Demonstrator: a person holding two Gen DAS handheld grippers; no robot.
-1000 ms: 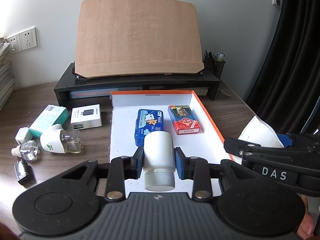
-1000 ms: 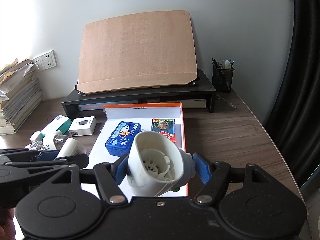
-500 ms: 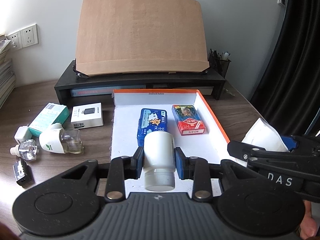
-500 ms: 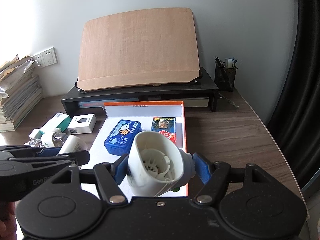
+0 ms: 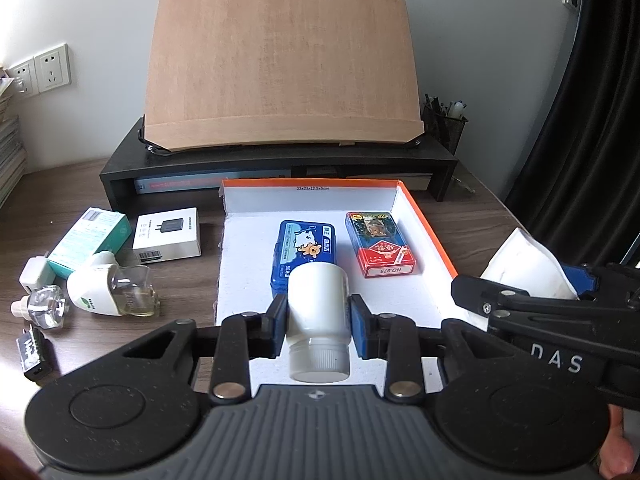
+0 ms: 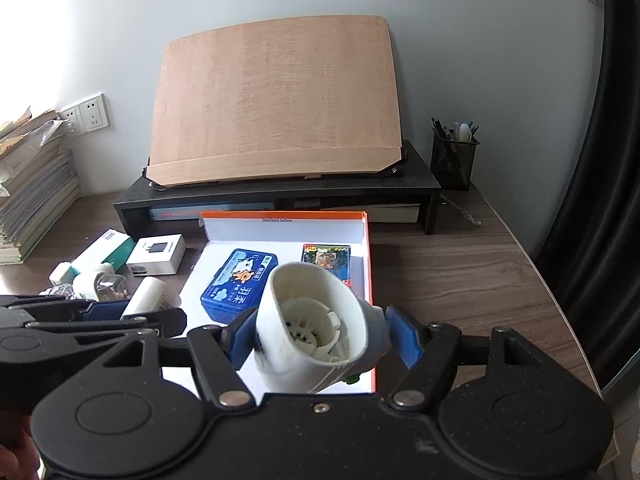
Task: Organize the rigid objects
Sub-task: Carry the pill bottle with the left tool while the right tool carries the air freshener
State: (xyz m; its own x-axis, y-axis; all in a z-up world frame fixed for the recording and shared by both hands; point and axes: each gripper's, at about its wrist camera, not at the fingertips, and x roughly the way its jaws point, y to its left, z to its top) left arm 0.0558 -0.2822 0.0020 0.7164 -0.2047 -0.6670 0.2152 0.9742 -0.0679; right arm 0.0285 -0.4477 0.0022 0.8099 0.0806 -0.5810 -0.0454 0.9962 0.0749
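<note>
My left gripper is shut on a white pill bottle, cap toward the camera, held over the near part of a white box with an orange rim. Inside the box lie a blue tin and a red card deck. My right gripper is shut on a white plug-in device, its hollow end facing the camera, above the box's near right corner. In the right wrist view, the left gripper and its pill bottle show at the left.
Left of the box lie a teal carton, a white charger box, a repellent bottle, a small clear bottle and a black adapter. A black stand bearing a wooden board is behind. A pen holder stands at the back right.
</note>
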